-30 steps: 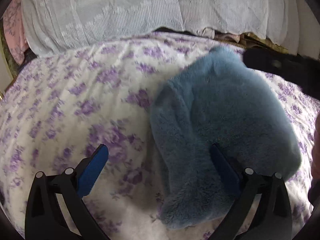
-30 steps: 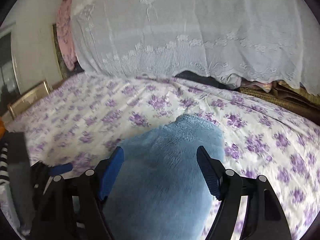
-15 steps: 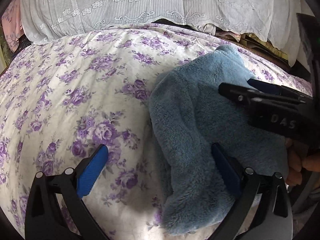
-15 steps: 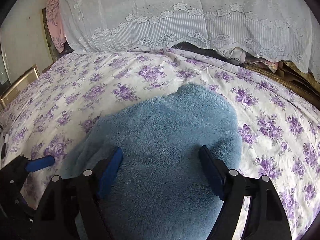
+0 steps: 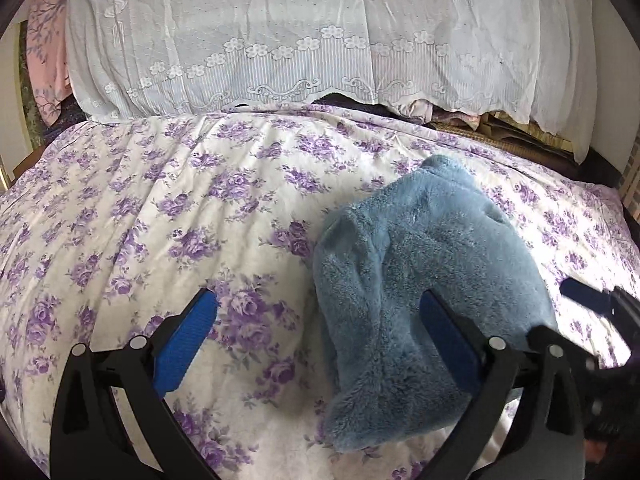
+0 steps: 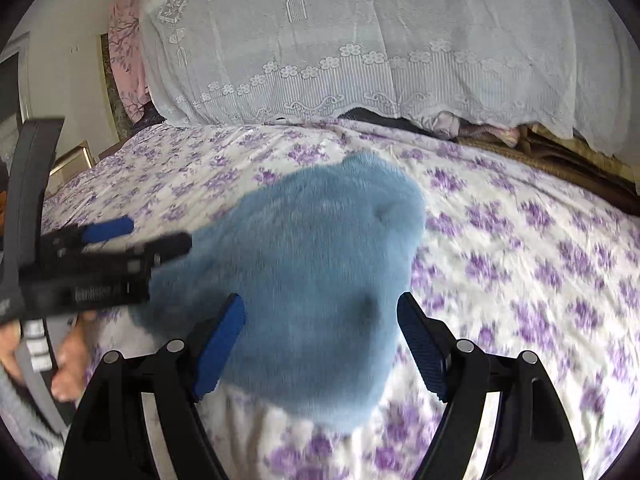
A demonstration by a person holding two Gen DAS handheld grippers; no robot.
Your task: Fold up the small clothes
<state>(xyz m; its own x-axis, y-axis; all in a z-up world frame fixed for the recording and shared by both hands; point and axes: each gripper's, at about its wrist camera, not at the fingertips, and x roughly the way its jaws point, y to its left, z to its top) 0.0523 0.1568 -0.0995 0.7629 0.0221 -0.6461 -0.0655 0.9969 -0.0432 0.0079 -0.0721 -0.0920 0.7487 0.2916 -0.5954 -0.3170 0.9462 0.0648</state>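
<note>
A fluffy blue fleece garment [image 5: 424, 276] lies bunched on the flowered bedsheet [image 5: 180, 216]. My left gripper [image 5: 316, 312] is open just above the bed at the garment's left edge. One of its fingers is over the fleece, the other over bare sheet, and neither pad presses on the cloth. In the right wrist view the same garment [image 6: 312, 248] lies under and between the spread fingers of my right gripper [image 6: 320, 308], which is open and grips nothing. The left gripper [image 6: 148, 236] shows there at the left, held by a hand [image 6: 72, 356]. Only a blue pad of the right gripper [image 5: 580, 296] shows at the left view's right edge.
A white lace cover [image 5: 320, 40] hangs over a stack at the back of the bed. Folded fabrics and a woven mat [image 6: 540, 152] lie at the back right. A pink cloth [image 6: 126, 48] hangs at the far left. Bare sheet spreads left of the garment.
The right gripper has drawn back off the garment toward the right edge of the left wrist view. The left gripper has risen slightly. The garment stays bunched on the bed.
</note>
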